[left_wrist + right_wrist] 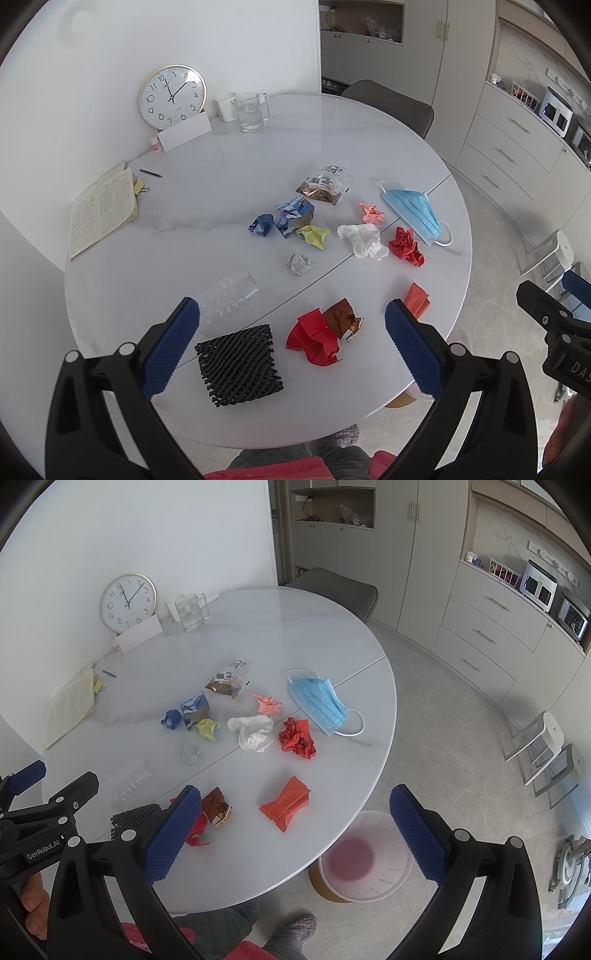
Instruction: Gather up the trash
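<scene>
Trash lies scattered on the round white table (258, 155): a black foam net (238, 364), red paper (316, 341), a brown wrapper (341, 317), a clear plastic tray (229, 295), a blue face mask (413, 210), white tissue (364, 240), a red crumpled ball (406, 246) and several small wads. My left gripper (291, 347) hovers open above the near edge, over the net and red paper. My right gripper (295, 830) is open too, above the table edge, near an orange-red wrapper (286, 805). A pink bin (364, 856) stands on the floor below the edge.
At the table's far side stand a clock (172, 96), a glass mug (251, 110), a white cup (225, 106) and an open notebook (101, 210) with a pen. A grey chair (391, 105) sits behind the table. Cabinets (480, 635) line the right wall; stools (543, 746) stand nearby.
</scene>
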Tool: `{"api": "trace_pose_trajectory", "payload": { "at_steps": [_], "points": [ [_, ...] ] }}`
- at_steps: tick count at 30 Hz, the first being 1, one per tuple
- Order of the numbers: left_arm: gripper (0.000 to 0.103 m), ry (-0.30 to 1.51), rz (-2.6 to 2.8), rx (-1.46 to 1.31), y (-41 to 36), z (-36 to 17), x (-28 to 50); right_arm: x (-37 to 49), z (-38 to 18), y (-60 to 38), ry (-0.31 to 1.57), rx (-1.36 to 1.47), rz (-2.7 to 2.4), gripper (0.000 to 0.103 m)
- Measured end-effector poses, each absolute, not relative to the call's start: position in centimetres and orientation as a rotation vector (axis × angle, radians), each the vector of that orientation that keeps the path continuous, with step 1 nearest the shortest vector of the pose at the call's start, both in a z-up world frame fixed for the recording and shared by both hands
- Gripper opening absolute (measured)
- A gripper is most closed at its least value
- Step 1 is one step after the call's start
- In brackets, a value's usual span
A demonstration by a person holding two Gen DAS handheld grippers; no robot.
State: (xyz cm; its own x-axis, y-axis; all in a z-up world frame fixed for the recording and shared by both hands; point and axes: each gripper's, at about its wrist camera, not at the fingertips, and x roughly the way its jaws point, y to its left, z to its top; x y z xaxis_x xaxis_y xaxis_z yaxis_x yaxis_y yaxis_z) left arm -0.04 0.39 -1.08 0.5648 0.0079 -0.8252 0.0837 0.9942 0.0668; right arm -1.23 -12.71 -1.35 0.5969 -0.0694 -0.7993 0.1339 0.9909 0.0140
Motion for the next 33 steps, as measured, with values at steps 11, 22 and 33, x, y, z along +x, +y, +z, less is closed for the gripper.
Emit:
{"api": "trace_pose_trajectory", "payload": {
  "at_steps": [11, 22, 33],
  "points": [
    [0.097, 0.972, -0.044, 0.1, 0.2, -1.0, -0.1, -1.3, -1.4, -12.7, 0.925, 0.076, -0.119, 0.101],
    [0.097, 0.978, -0.047, 0.096, 0.4, -1.1, 0.1, -1.2, -1.6, -12.7, 0.932, 0.077, -0.121, 0.101],
    [0.097, 0.902, -0.156, 0.143, 2.1, -3.2, 0.6, -0.1, -3.9, -13.3, 0.936, 0.122, -0.113, 0.101]
  ]
}}
